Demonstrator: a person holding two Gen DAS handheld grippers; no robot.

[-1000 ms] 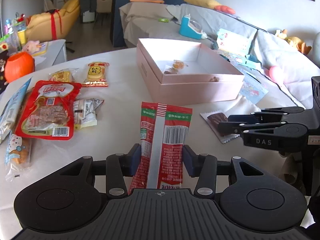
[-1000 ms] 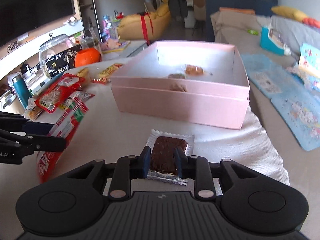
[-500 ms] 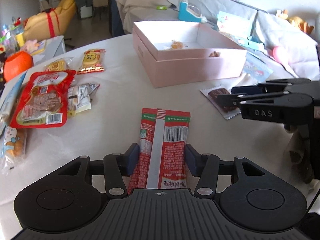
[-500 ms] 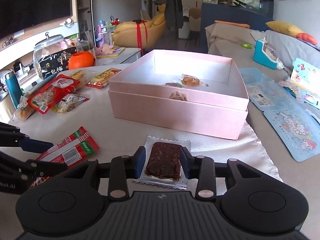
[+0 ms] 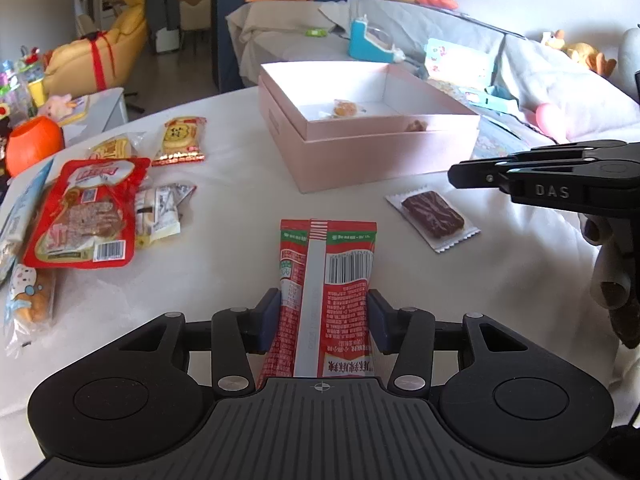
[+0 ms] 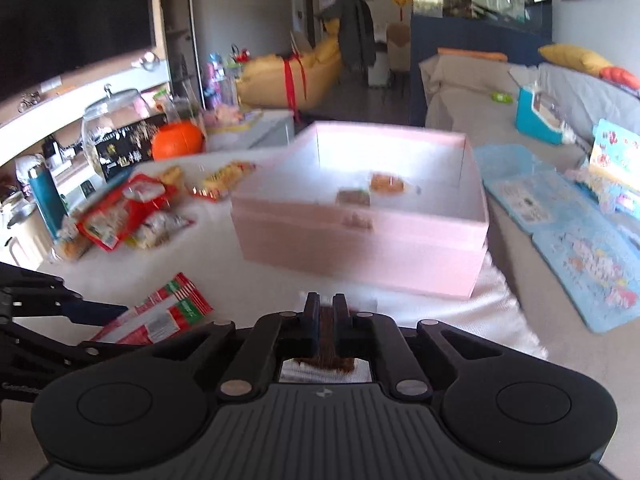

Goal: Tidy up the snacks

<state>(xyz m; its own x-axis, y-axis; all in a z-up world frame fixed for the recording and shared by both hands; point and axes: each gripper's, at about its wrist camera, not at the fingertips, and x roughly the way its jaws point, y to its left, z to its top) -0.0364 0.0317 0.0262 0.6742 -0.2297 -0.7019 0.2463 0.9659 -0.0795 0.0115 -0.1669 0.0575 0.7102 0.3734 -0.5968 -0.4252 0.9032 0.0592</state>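
Pink cardboard box (image 5: 384, 160) holds only few small snacks; most are left out on white-clothed table (image 5: 224, 240). Left gripper (image 5: 326, 320) jaws just closed, grasping red sachet (image 5: 328, 272). Right gripper (image 5: 452, 172) clenched, seemingly empty: clear-wrapped brown bar (image 5: 433, 216) lies flat beneath. Big red pouch (image 5: 80, 216) and pile far left. Path to box clear.

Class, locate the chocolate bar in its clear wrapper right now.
In the left wrist view, the chocolate bar lies on the white table, right of the red packet, in front of the pink box.
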